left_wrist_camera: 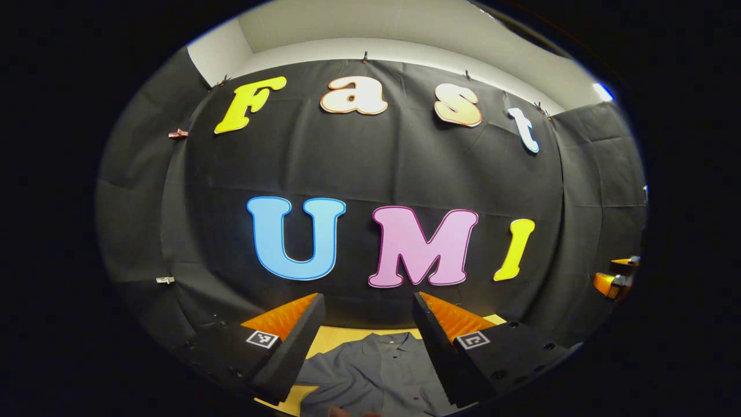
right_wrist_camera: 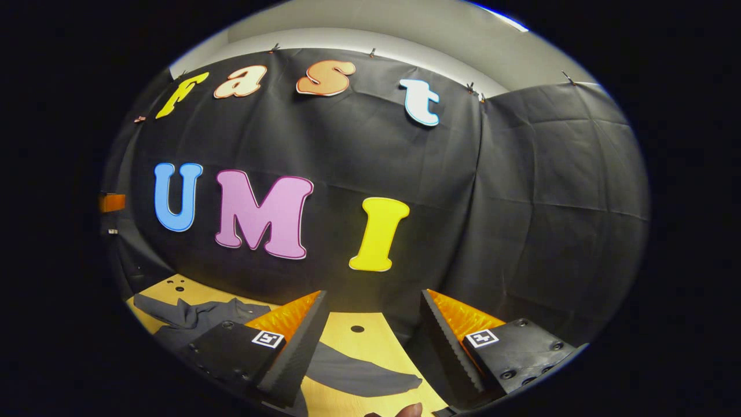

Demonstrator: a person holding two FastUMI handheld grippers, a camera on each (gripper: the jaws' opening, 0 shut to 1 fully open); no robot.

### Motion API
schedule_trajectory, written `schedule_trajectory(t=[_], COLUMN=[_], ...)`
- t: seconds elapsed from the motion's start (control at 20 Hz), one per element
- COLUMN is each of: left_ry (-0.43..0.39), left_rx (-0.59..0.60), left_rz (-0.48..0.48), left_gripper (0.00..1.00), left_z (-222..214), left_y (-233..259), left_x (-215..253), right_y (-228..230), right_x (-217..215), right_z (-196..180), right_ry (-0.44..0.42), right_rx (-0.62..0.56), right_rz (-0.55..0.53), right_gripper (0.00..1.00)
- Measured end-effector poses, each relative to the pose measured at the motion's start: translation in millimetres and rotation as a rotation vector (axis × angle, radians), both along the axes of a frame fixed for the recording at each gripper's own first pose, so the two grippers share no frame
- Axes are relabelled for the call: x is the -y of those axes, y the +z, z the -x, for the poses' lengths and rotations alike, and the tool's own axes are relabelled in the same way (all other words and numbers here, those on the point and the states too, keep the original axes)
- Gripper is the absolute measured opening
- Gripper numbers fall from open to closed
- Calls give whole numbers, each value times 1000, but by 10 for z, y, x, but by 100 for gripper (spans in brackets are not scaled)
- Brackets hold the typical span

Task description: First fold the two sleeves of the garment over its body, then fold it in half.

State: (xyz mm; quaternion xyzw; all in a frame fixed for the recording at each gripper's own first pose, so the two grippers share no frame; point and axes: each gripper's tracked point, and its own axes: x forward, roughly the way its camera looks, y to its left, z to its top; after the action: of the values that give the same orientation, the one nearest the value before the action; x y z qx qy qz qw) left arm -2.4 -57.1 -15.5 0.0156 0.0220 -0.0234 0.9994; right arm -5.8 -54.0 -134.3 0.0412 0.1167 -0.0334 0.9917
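Raised and spread wide with nothing between its fingers, the left gripper [left_wrist_camera: 366, 324] hangs above the grey garment [left_wrist_camera: 370, 370] on the table [right_wrist_camera: 370, 339], while the right gripper [right_wrist_camera: 373, 330], likewise released, hovers over one outstretched sleeve [right_wrist_camera: 365, 373], seemingly ready to start folding.

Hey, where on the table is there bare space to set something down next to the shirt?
Bare table shows between the outstretched sleeve and the booth's back wall, around a small hole. A smaller bare patch lies at the far corner, past the other sleeve. The middle is crowded: the shirt covers it, under the open left gripper.
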Motion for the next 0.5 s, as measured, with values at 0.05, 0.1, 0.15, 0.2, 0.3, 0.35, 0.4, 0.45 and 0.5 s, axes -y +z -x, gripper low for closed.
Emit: schedule_trajectory(t=[0.05,0.1,0.15,0.2,0.3,0.35,0.4,0.45,0.5], left_ry=[1,4,8,13,23,30,38,48,61], left_rx=[-1,-1,-2,-3,-4,-4,-7,-12,-15], left_rz=[-3,-6,-9,-12,-21,-25,-26,-21,-15], left_gripper=[95,96,96,96,96,95,96,96,95], left_z=[6,6,6,9,15,31,35,46,60], left_y=[-17,-8,-17,-12,-7,-16,-15,-39,-45], left_x=[20,48,74,90,120,140,155,164,175], right_y=[-102,-235,-360,-500,-776,-912,-1053,-1179,-1314], right_x=[29,57,85,97,139,163,186,204,237], right_z=[-11,-14,-28,-26,-46,-52,-70,-80,-72], right_ry=[-1,-2,1,6,17,17,15,15,14], right_rx=[-12,-27,-44,-61,-95,-112,-134,-151,-165], right_rz=[-2,0,2,0,-11,-17,-26,-39,-49], right_gripper=[98,98,98,98,98,98,98,98,98])
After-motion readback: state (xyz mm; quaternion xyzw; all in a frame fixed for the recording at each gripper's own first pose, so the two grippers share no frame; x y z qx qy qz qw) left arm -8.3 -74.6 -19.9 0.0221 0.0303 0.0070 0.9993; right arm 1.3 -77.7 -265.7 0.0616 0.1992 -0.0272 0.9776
